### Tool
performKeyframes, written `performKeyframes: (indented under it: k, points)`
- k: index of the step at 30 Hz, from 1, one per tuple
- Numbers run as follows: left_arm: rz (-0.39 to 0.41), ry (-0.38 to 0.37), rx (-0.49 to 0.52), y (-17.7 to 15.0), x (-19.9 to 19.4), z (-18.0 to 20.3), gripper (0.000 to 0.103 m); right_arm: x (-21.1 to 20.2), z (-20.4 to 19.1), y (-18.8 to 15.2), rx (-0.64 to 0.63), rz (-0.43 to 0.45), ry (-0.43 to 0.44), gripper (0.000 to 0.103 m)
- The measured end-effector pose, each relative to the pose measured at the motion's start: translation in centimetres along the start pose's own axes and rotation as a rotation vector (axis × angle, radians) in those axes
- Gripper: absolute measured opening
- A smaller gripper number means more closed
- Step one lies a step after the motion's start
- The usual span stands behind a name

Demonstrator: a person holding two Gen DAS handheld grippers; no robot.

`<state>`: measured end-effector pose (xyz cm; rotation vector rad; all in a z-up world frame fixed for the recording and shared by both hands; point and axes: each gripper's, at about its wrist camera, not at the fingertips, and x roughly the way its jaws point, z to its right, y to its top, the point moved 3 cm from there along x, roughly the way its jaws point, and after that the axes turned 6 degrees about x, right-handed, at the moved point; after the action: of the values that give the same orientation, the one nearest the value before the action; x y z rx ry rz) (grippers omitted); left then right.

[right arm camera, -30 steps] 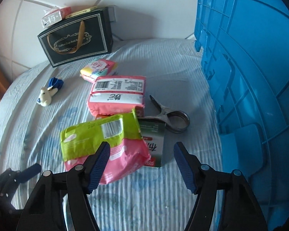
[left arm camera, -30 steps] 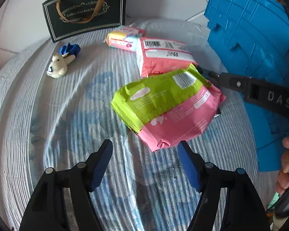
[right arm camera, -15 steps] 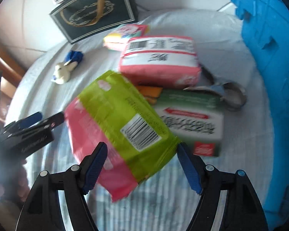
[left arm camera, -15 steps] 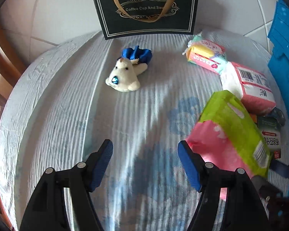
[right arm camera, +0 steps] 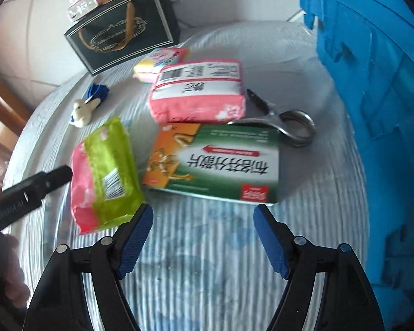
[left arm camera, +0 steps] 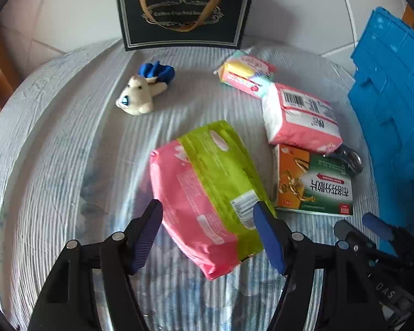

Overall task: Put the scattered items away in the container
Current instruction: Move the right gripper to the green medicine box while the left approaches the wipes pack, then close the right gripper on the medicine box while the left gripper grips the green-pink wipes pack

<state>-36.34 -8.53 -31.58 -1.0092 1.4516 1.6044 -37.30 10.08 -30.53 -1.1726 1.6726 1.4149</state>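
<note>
Nothing visible has reached the blue container [right arm camera: 372, 82] yet: the green-and-pink packet [left arm camera: 209, 190], medicine box [right arm camera: 215, 162], pink tissue pack [right arm camera: 198, 91], small pastel pack [left arm camera: 245, 75], metal clip [right arm camera: 284, 121] and plush toy [left arm camera: 143, 93] all lie scattered on the striped bed cover [left arm camera: 55, 151], the container's inside out of sight. The left gripper [left arm camera: 207, 234] hangs with fingers spread around the packet's near end, not pinching it. The right gripper [right arm camera: 202, 237], its fingers having just been opening and empty, points near the medicine box.

The green-and-pink packet [left arm camera: 209, 193] no longer covers the green box [right arm camera: 215, 162]; it now lies at 9 o'clock of this box, between the fingers of the left gripper [left arm camera: 208, 237]. The right gripper [right arm camera: 202, 237] has just been opening its jaws, with nothing between them.
</note>
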Motion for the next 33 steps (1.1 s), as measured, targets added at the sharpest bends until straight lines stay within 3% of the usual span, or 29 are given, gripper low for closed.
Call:
performKeyframes:
  k: [4,8,12,15,17,20,23,25,29,33]
  points:
    - [-0.058,0.036,0.055,-1.4,2.5,1.6,0.067,1.0,1.9,1.3,0.007,0.017,-0.06,0.082]
    - [-0.037,0.09,0.085,-1.9,2.4,0.2,0.069,2.8,3.3,2.4,0.038,0.01,-0.053,0.082]
    - [-0.043,0.185,0.085,-2.6,2.0,-3.1,0.069,5.3,2.9,1.9,0.069,-0.081,0.041,0.084]
    - [-0.05,0.237,0.055,-3.5,1.4,-6.0,0.069,5.2,-0.1,0.2,0.0,-0.108,0.116,0.086]
    - [-0.06,0.244,0.034,-3.9,0.8,-7.5,0.069,5.1,-2.8,-1.2,-0.048,-0.156,0.21,0.086]
    - [-0.047,0.2,0.0,-4.1,-0.9,-8.6,0.069,4.5,-5.6,-3.1,-0.109,-0.209,0.264,0.086]
    - [0.005,0.153,-0.059,-3.2,-2.7,-9.1,0.069,3.0,-6.2,-3.0,-0.164,-0.162,0.197,0.088]
    - [0.01,0.139,-0.134,-2.3,-2.6,-9.7,0.071,2.1,-6.0,-1.9,-0.206,-0.097,0.123,0.102]
    - [-0.035,0.14,-0.265,-1.1,0.1,-10.3,0.071,2.4,-5.0,0.8,-0.262,-0.049,0.03,0.103]
    - [-0.07,0.193,-0.264,-0.3,3.0,-9.4,0.074,4.2,-4.4,2.7,-0.275,-0.056,0.001,0.103]
